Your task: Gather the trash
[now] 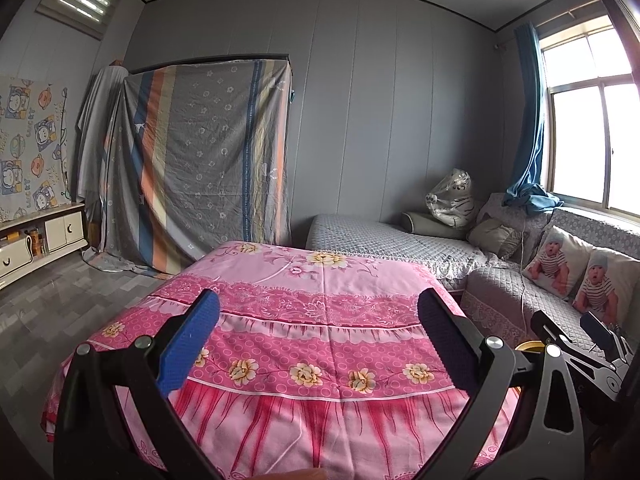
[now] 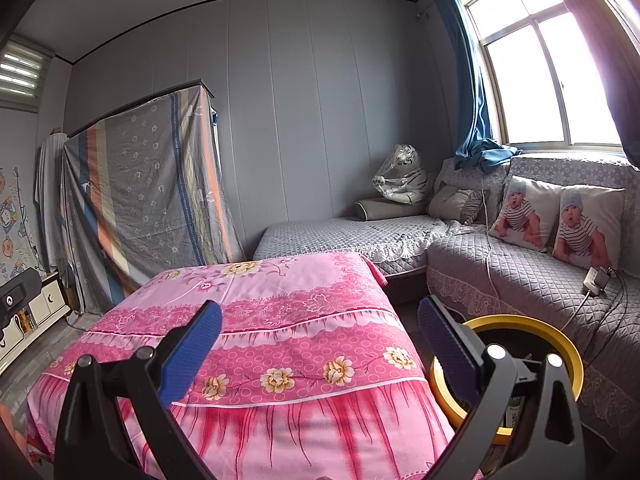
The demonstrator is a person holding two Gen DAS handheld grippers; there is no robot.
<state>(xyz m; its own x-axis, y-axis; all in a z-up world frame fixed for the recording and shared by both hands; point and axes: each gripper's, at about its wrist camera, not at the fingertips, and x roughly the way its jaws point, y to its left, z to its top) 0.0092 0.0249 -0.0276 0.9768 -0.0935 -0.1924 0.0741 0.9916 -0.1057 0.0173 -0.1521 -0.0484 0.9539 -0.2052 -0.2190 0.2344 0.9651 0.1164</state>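
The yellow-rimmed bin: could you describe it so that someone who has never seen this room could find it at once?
Start at the table under the pink floral cloth. On the floor, in the gap between it and the grey quilted sofa, stands the yellow-rimmed bin, partly hidden behind the right gripper. Its bright yellow round rim is the only yellow object among pink and grey fabrics.

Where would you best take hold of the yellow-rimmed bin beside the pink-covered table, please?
Probably the yellow rim of the bin, from above: it stands upright with its mouth open, so one finger could go inside and one outside. The right gripper, open, is nearest.
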